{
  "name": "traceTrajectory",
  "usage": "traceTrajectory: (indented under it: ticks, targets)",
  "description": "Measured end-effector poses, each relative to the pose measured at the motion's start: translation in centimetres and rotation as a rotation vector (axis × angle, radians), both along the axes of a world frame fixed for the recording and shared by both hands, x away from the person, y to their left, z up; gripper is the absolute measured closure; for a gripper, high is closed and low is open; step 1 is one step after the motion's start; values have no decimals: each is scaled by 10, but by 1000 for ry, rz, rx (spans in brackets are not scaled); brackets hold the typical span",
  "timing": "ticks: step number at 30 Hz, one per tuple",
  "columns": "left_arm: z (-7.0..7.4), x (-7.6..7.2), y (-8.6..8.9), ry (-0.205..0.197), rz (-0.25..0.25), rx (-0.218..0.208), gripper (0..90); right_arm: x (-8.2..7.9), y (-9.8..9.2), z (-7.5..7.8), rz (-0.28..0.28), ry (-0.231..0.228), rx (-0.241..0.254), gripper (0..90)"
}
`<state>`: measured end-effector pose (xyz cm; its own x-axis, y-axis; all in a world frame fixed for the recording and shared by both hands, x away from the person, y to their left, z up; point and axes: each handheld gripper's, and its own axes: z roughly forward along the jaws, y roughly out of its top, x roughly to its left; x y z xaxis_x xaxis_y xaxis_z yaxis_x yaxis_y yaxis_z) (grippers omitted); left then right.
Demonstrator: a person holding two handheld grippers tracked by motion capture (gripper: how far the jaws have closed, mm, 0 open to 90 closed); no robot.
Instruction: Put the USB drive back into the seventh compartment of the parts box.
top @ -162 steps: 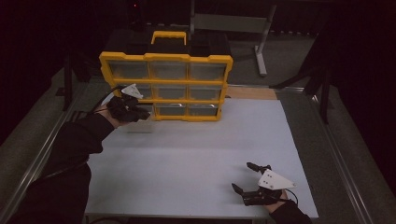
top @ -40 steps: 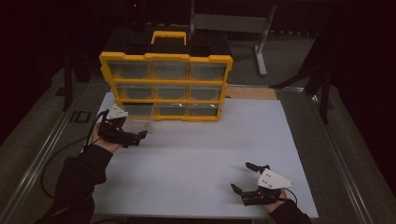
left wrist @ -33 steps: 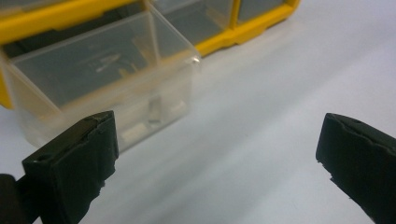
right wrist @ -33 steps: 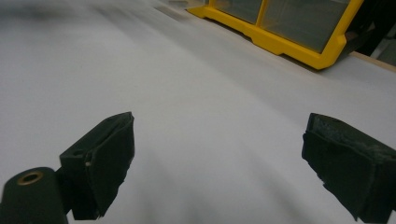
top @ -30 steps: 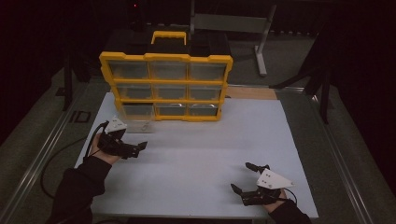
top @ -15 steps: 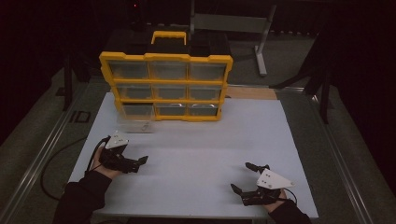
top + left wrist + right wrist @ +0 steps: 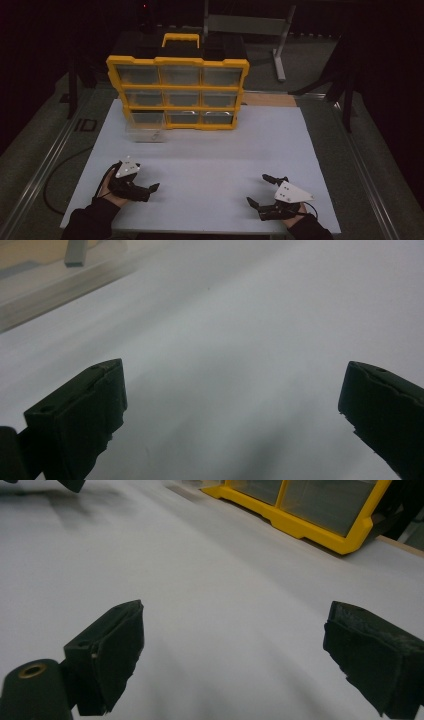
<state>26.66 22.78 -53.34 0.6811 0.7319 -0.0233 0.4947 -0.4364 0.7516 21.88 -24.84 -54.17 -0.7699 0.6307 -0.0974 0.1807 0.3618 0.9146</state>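
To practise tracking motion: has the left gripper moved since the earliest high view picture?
Yes. The left gripper has pulled back from the yellow organizer to the near edge of the white table.

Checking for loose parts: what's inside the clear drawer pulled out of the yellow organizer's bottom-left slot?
The clear drawer on the white table looks empty through its walls; dim light could hide tiny items.

My left gripper (image 7: 152, 188) withdrawn from the yellow organizer (image 7: 178, 92) to near table edge; bottom-left clear drawer (image 7: 144, 128) now protruding.
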Motion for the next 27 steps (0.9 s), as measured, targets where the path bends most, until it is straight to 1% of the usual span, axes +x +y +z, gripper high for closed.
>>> traceTrajectory:
  ticks: [1,2,5,10,13,16,19,24,27]
  targets:
    - [-1,-1,1,3,-1,2,3,0,0,0,0,2,0,96]
    - [-2,-3,2,-1,-2,-5,3,0,0,0,1,2,1,96]
    - [-4,-7,5,-6,-5,-7,3,0,0,0,0,0,0,96]
    - [-8,-10,9,-12,2,2,3,0,0,0,5,-6,-4,96]
    - [-9,-12,11,-15,15,-7,3,1,-1,0,3,-2,-3,96]
    - [-10,-13,10,-30,17,-9,3,0,0,0,4,-4,-3,97]
    - [-10,-14,11,-30,22,-19,3,0,0,0,3,-4,-4,96]
    - [-12,-14,8,-26,4,-7,3,0,-1,0,4,-3,-4,97]
    - [-12,-14,8,-30,7,-14,3,0,-1,0,5,-5,-5,97]
